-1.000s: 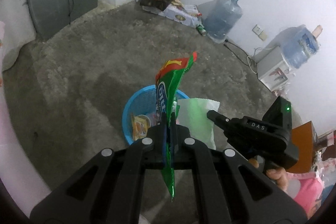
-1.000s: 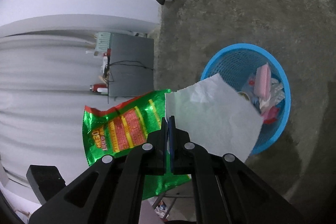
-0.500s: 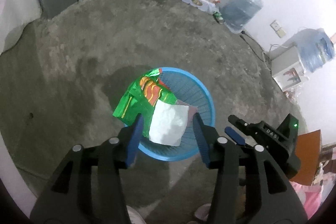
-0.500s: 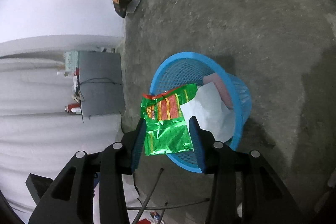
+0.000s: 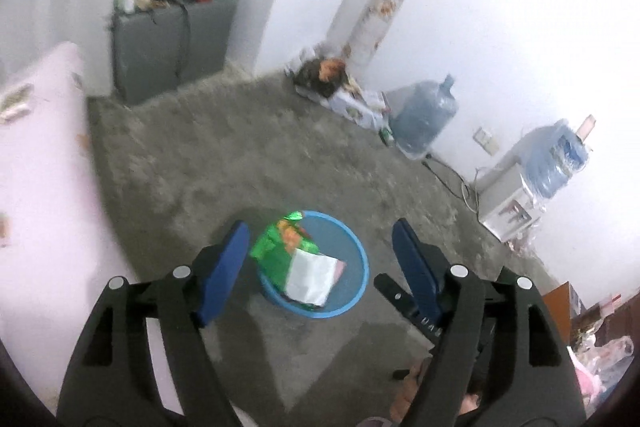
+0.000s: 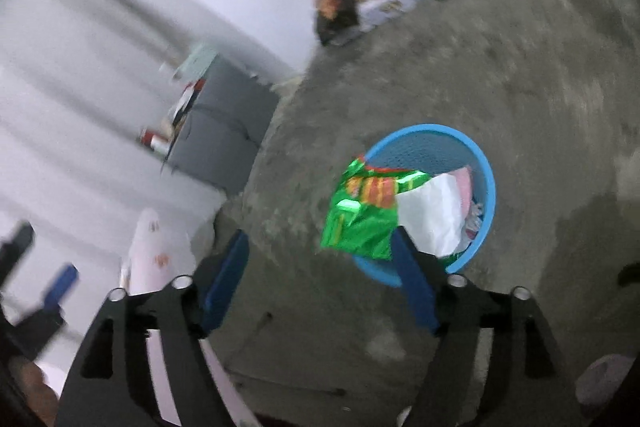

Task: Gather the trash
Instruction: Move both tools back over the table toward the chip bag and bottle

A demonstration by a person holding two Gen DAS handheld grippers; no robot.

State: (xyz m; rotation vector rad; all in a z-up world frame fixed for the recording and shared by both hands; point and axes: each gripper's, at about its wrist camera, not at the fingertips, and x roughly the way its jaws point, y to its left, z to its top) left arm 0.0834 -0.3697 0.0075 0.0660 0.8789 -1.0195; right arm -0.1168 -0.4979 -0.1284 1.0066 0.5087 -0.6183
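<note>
Left gripper (image 5: 320,245) wide open, empty. Blue basket (image 5: 356,303) btwn fingers, green wrapper (image 5: 276,251) + white paper (image 5: 310,277) draped at 9 o'clock rim.

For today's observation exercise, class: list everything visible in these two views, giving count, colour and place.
Round plastic mesh basket: one, blue, on the floor.
Crinkled foil snack wrapper: one, green and red, draped over the basket rim.
Paper sheet: one, white, lying in the basket beside the wrapper.
Large water jug: one, blue, on the floor by the wall.
Cabinet: one, grey, against the wall.
Left gripper: black with blue pads, open.
Right gripper: same, open.
</note>
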